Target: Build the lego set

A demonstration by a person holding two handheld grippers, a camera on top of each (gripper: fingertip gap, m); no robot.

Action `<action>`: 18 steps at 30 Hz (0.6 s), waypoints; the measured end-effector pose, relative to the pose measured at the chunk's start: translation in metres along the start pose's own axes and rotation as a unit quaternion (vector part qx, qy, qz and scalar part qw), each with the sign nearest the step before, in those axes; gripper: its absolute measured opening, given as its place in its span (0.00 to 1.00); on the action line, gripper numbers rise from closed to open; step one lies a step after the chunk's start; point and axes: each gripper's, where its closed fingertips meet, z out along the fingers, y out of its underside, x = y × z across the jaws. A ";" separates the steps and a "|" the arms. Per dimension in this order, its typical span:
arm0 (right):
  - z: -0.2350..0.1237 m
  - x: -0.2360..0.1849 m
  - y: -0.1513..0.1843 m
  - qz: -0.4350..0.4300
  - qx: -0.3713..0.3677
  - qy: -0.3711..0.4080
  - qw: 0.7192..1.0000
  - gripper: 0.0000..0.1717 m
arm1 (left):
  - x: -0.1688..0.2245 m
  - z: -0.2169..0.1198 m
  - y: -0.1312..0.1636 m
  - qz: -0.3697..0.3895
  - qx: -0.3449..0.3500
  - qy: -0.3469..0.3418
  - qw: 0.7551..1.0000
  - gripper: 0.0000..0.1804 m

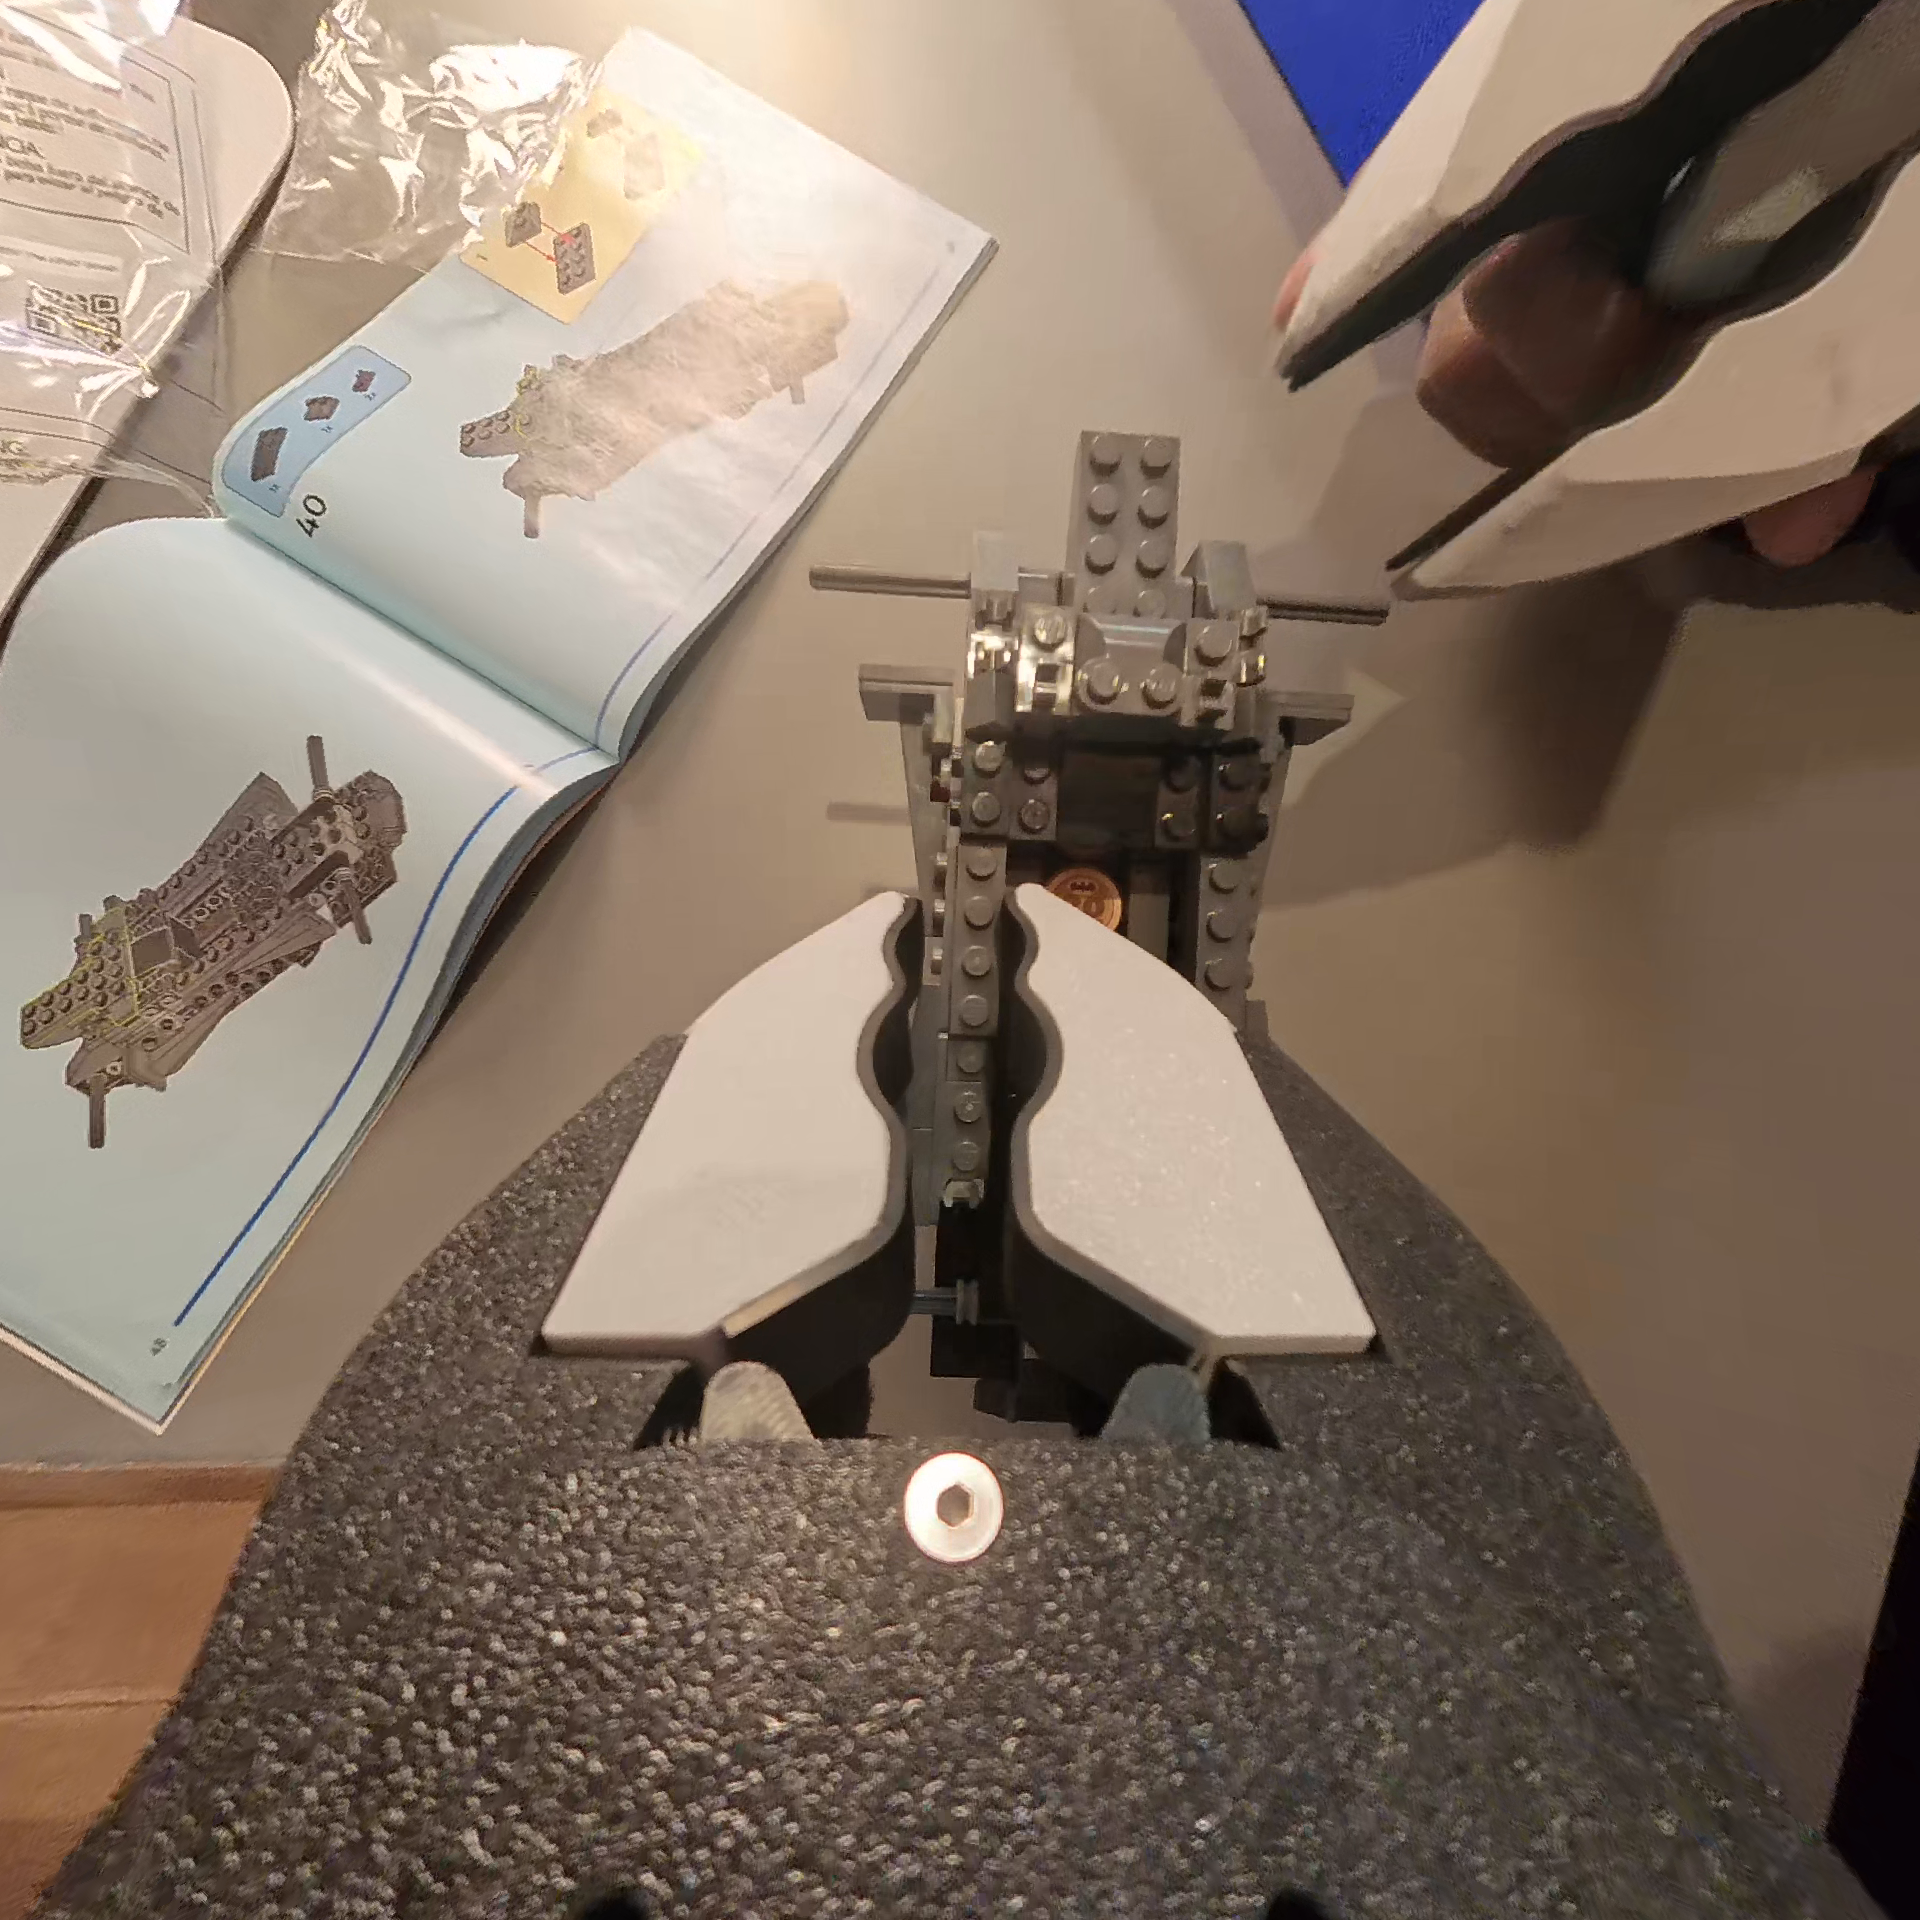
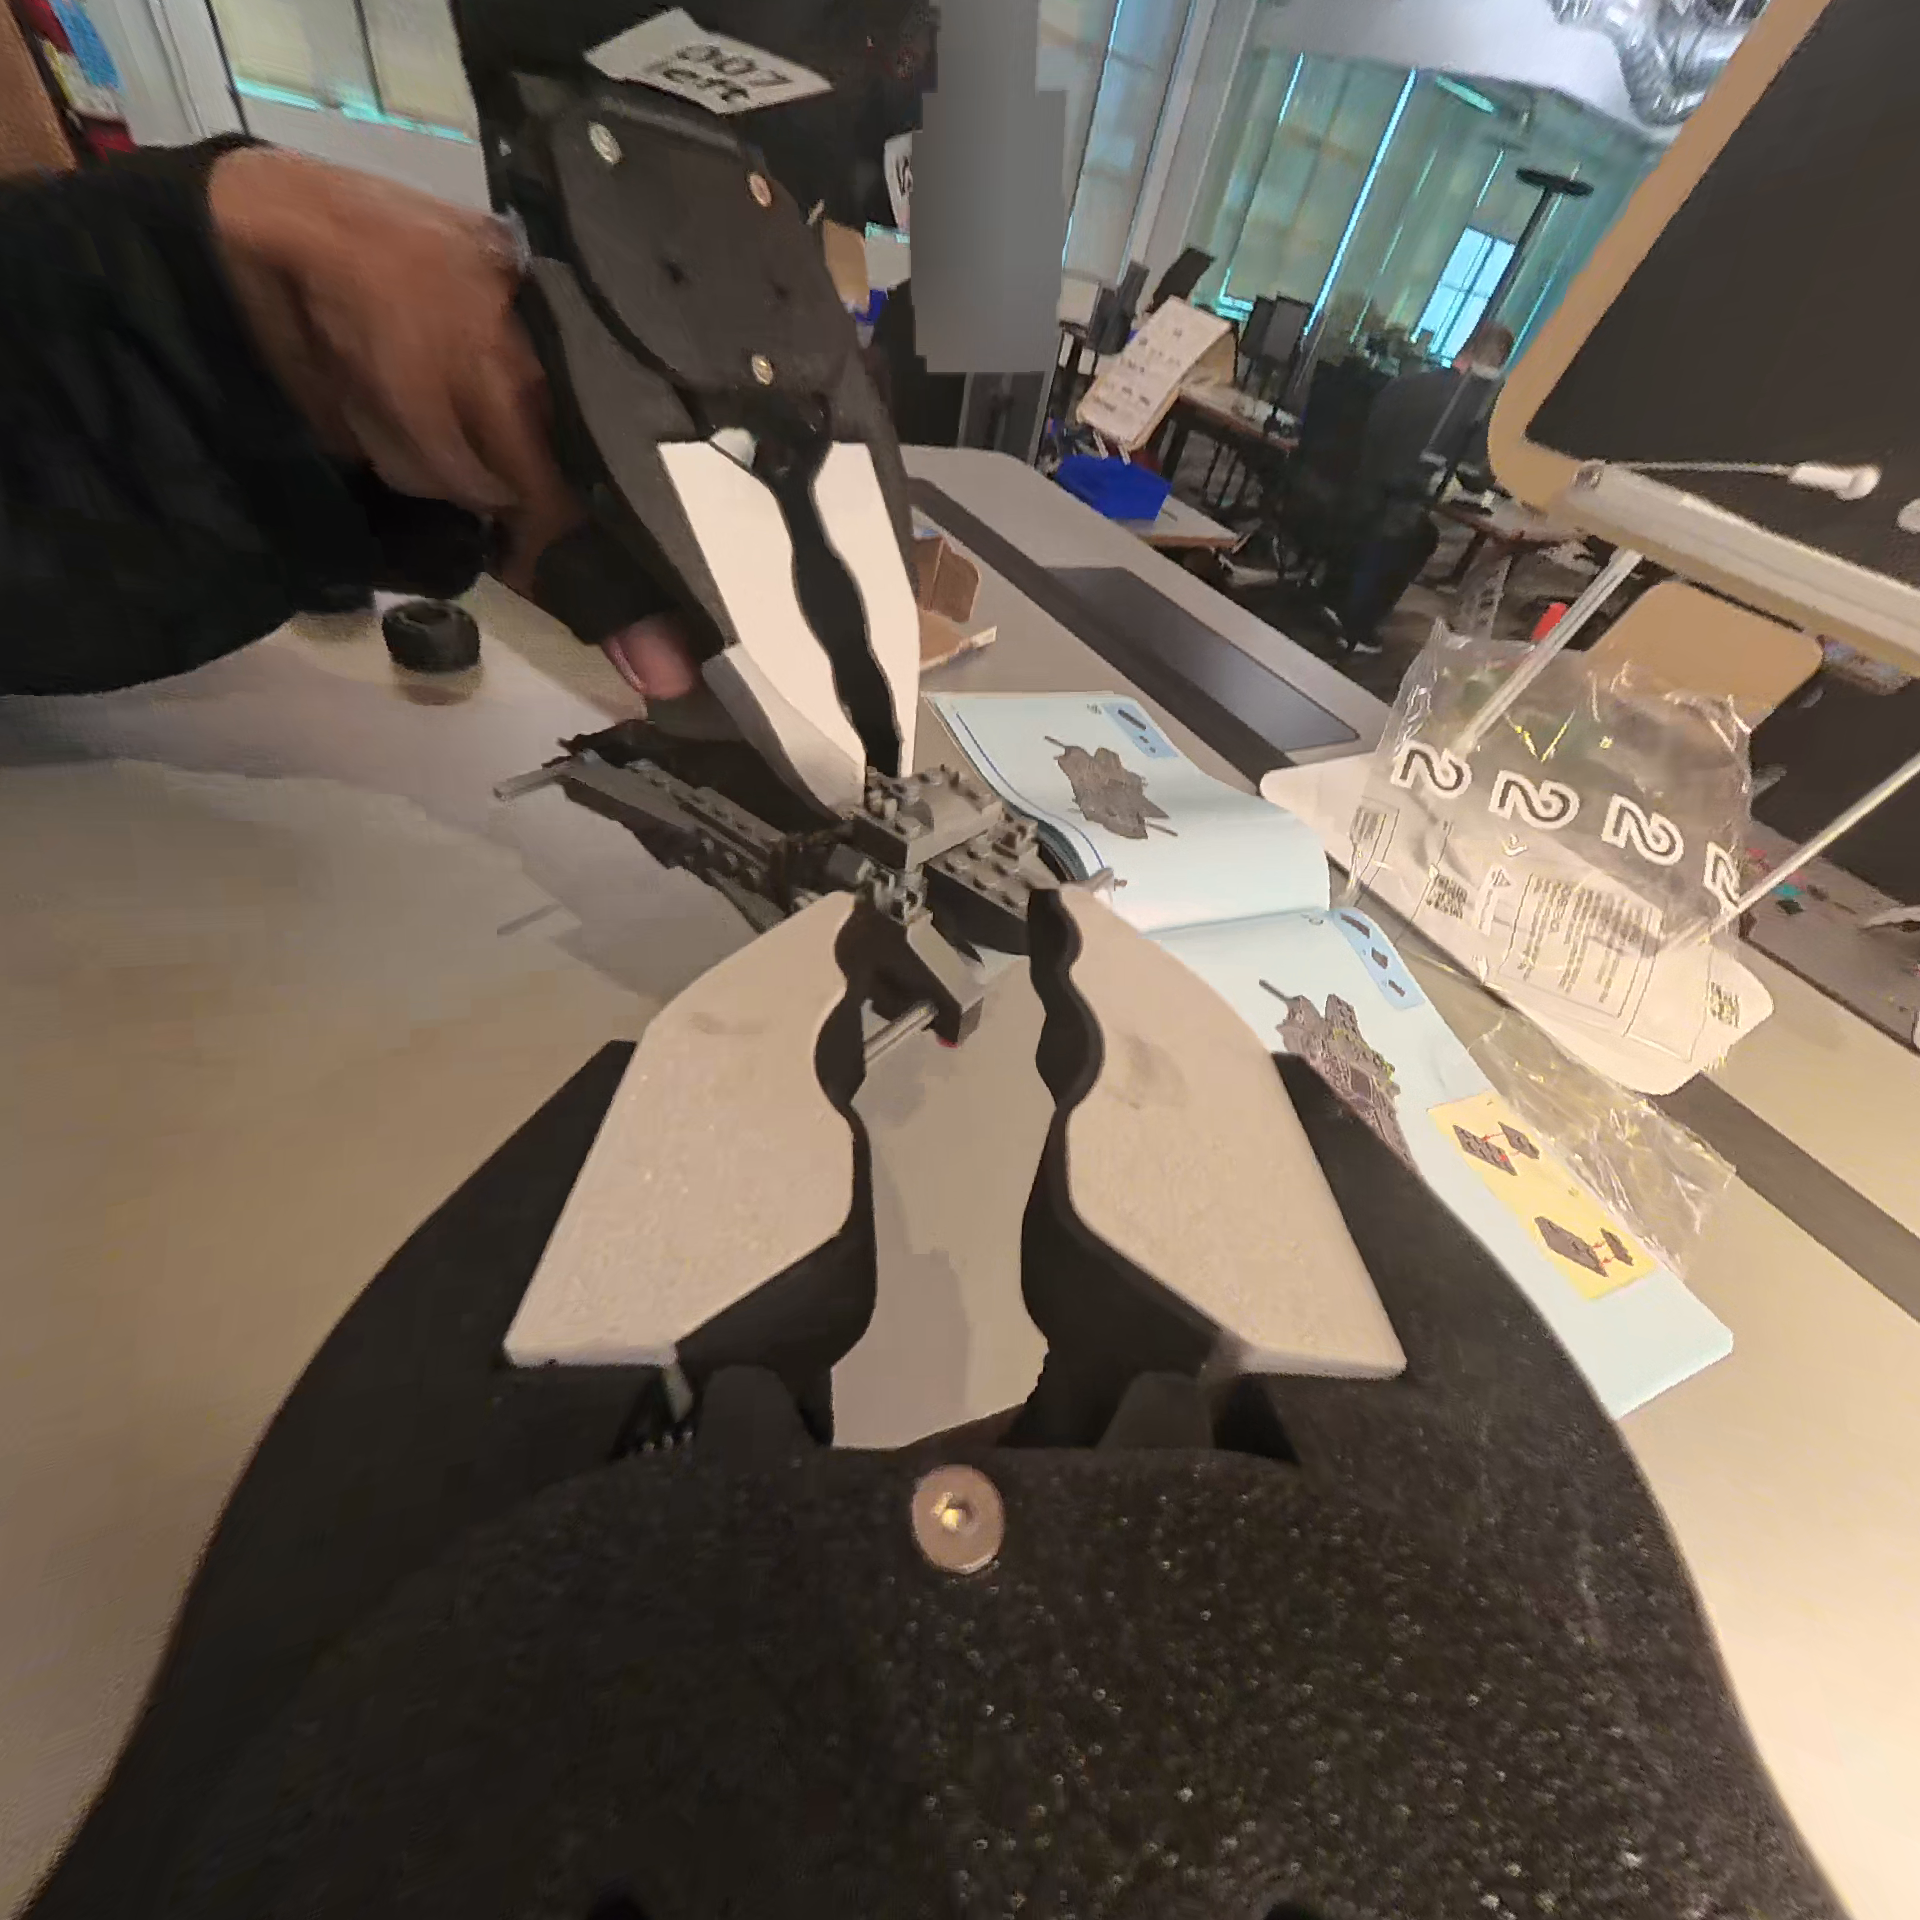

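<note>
A dark grey brick model (image 1: 1122, 707) with thin axles sticking out of both sides rests on the beige table (image 1: 1558, 1039). My left gripper (image 1: 961, 914) is shut on a studded grey strip along the model's left side, with both pads pressed on it. In the right wrist view the left gripper (image 2: 883, 748) reaches down onto the model (image 2: 914, 831) from above, held by a hand (image 2: 364, 332). My right gripper (image 2: 940, 914) is open. One end of the model, with an axle (image 2: 894, 1029), stands between its fingers without being gripped. The right gripper also shows at the top right of the left wrist view (image 1: 1345, 473), its lower fingertip by the right axle (image 1: 1320, 611).
An open light blue instruction booklet (image 1: 416, 675) lies left of the model and also shows in the right wrist view (image 2: 1195, 831). Clear plastic bags (image 1: 104, 260) (image 2: 1558, 831) lie beyond it. A black tyre (image 2: 431, 634) sits behind the hand. A dark screen on a stand (image 2: 1714, 260) overhangs the right. The table edge (image 1: 104, 1475) is near. About 9 centimetres separates my left fingertips from my right.
</note>
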 end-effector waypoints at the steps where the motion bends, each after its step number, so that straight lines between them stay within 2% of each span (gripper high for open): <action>1: -0.001 -0.001 -0.004 0.001 0.010 -0.001 1.000 0.17 | -0.003 -0.004 -0.002 -0.001 -0.001 -0.002 1.000 0.08; 6: -0.008 -0.013 -0.023 0.010 0.061 -0.002 0.998 0.17 | -0.016 -0.024 -0.014 -0.003 -0.002 -0.013 1.000 0.08; 13: 0.000 -0.045 -0.028 0.137 0.107 -0.033 0.984 0.16 | -0.024 -0.062 -0.037 0.008 0.002 -0.020 1.000 0.08; 18: 0.023 -0.037 -0.035 0.243 0.145 -0.027 0.959 0.19 | -0.019 -0.089 -0.062 0.024 0.007 -0.012 1.000 0.08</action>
